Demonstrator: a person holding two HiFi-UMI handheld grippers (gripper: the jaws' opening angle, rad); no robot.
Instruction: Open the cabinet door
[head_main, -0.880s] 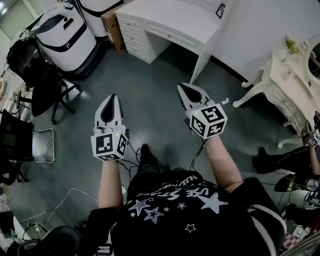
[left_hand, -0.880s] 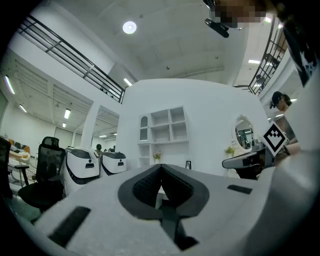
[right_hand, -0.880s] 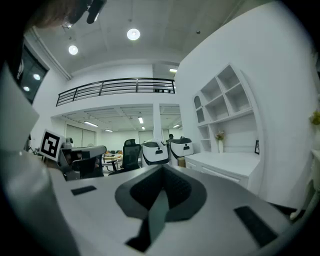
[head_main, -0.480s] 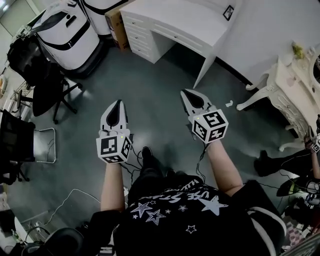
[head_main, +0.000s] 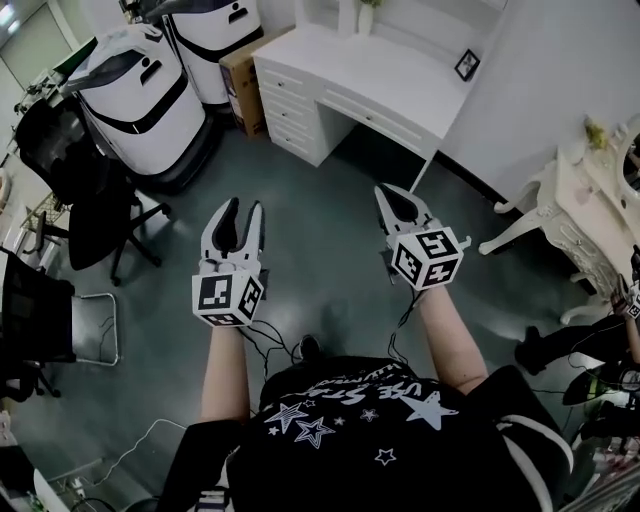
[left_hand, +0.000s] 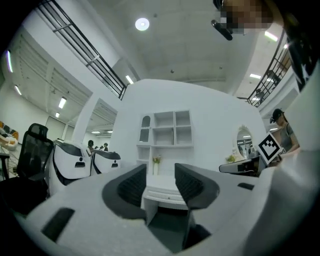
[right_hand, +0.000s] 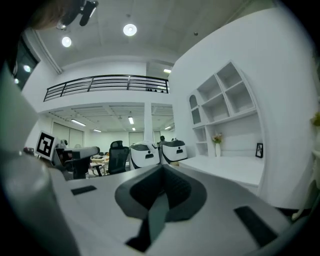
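**A:** Where is the cabinet door?

**B:** Look at the shelf unit (left_hand: 172, 127) that stands on the white desk (head_main: 370, 75). Its left column has an arched panel (left_hand: 145, 129). I cannot tell whether that is a door or an open niche.

**A:** And the grippers?

**B:** Both are held level over the grey floor (head_main: 320, 260) in front of the desk, well apart from it. The left gripper (head_main: 245, 206) faces the desk squarely with its jaws spread. Only the distant desk shows through the gap. The right gripper (head_main: 385, 190) is nearer the desk's right end, with its jaws pressed together on nothing.
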